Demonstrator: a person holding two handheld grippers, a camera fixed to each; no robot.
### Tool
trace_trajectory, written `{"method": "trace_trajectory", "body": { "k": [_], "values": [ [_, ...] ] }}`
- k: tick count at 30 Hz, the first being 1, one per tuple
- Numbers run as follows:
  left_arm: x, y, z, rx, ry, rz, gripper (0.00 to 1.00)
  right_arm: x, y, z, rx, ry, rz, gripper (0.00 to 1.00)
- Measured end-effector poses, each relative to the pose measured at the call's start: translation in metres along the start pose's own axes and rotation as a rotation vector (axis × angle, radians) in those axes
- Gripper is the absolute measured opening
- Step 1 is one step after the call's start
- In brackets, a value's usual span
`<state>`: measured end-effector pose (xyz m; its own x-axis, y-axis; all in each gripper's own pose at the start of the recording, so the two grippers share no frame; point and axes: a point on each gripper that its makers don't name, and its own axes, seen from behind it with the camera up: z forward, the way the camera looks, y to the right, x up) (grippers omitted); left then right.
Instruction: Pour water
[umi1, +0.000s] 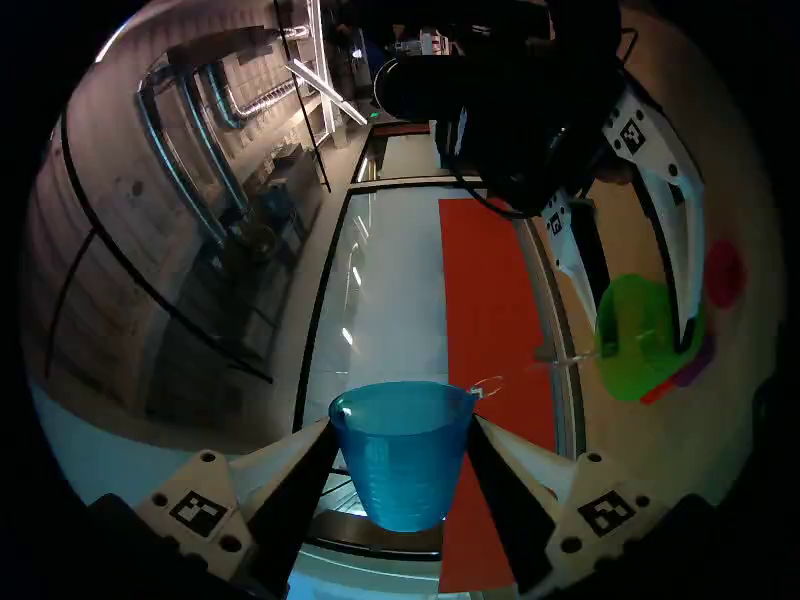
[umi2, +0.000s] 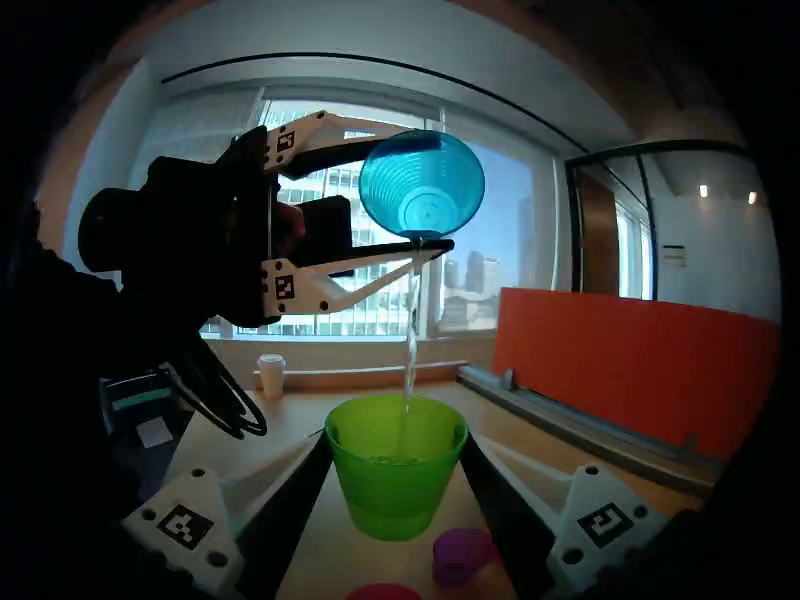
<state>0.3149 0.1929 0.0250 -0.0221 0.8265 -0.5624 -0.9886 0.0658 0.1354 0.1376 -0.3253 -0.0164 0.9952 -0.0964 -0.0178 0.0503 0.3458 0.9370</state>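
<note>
Your L gripper (umi1: 403, 425) is clamped on the blue cup (umi1: 405, 455), both fingers pressing its sides. In the right gripper view it's tipped on its side, mouth toward the camera, up above the green cup (umi2: 397, 470). A thin water stream (umi2: 410, 330) falls from its rim into the green cup. Your R gripper (umi2: 397, 445) is clamped on that one, upright over the desk (umi2: 300, 425), w/ a purple cup (umi2: 460, 555) near it.

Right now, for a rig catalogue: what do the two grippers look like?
The left gripper and right gripper match: white tapering jaws with black inner faces, each carrying a square black-and-white marker, on a bulky black body. Black cables loop off the left one.
</note>
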Motion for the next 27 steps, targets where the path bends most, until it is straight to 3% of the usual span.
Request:
{"method": "trace_trajectory", "body": {
  "k": [14, 20, 27],
  "values": [
    [0.002, -0.0073, 0.0013, 0.016, 0.006, 0.101, 0.85, 0.003, -0.001, 0.0016, 0.002, 0.006, 0.003, 0.91],
    [0.0036, -0.0013, 0.0, 0.015, 0.007, 0.099, 0.85, 0.0018, -0.0002, 0.0008, 0.001, 0.006, 0.003, 0.91],
    [0.0021, -0.003, -0.0004, 0.013, 0.006, 0.089, 0.85, 0.0001, 0.0006, 0.0005, -0.002, 0.006, 0.005, 0.91]
  ]
}}
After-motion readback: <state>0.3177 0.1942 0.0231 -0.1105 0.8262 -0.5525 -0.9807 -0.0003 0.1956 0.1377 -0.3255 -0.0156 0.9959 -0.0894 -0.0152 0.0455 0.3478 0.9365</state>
